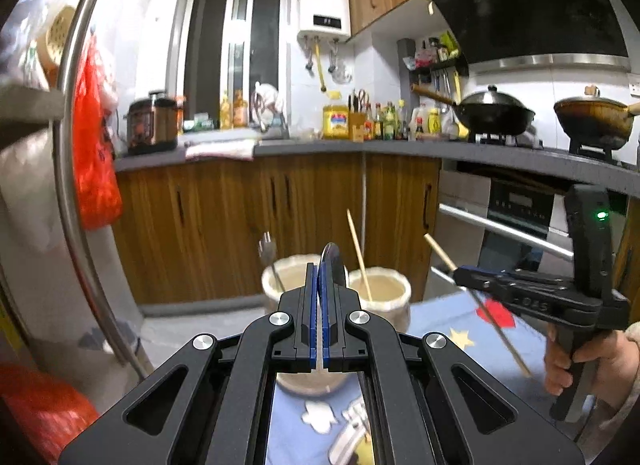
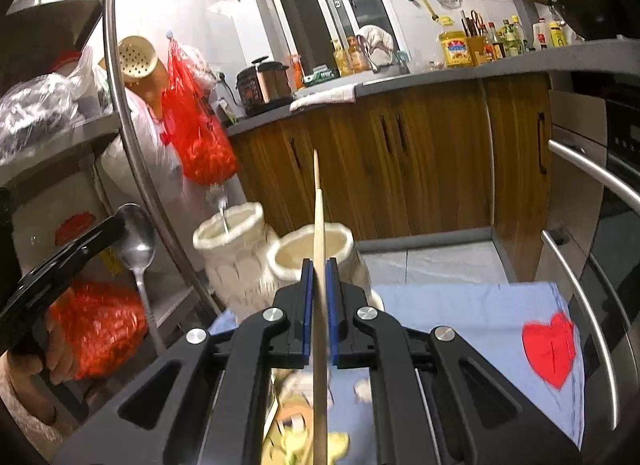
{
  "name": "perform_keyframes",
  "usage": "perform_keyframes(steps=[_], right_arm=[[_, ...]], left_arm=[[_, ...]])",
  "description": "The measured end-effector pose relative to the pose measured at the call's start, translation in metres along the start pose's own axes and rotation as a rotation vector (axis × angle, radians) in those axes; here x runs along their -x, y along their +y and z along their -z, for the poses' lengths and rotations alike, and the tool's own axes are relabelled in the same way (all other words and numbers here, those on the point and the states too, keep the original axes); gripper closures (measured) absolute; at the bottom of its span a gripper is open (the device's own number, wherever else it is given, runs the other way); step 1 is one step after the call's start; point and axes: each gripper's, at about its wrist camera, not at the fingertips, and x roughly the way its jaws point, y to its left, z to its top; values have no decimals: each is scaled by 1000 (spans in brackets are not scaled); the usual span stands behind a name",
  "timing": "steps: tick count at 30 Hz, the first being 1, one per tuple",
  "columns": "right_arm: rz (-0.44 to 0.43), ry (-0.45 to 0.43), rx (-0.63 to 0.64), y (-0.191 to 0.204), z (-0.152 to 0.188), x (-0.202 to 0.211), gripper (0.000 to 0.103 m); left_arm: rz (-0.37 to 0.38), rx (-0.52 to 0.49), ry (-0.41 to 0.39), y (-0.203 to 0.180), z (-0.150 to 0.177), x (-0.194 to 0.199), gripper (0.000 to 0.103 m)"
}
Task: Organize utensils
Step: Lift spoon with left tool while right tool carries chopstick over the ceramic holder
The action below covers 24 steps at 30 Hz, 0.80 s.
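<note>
Two cream utensil jars stand on a blue cloth. The left jar [image 1: 286,277] [image 2: 232,233] holds a fork [image 1: 269,253]. The right jar [image 1: 386,289] [image 2: 308,249] holds one wooden chopstick [image 1: 359,253]. My left gripper [image 1: 320,277] is shut on a metal spoon [image 1: 333,261], bowl up, above the jars; the spoon also shows in the right wrist view [image 2: 138,245]. My right gripper [image 2: 319,277] is shut on a wooden chopstick [image 2: 319,265] [image 1: 472,293], held above and just short of the right jar.
A blue cloth [image 2: 460,317] with a red heart [image 2: 550,349] covers the table. A metal rack with red bags [image 2: 196,125] stands at the left. Wooden kitchen cabinets [image 1: 224,221] and an oven [image 1: 516,213] lie behind.
</note>
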Motion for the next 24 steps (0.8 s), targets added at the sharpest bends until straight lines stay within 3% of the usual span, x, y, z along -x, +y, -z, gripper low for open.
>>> perform_keyframes(steps=[5,13,24], right_arm=[[-13,-78,10,11,-40,-17,97],[-10,-163,1,16,-82,-56,97],[71,-203,-14,8,-86,-103,96]], left_arm=[[0,5,-55,12,-39,-3,101],[-60,-9,-144,33,-87,-26,101],[-135,-35,-155,37,-93,-70,101]])
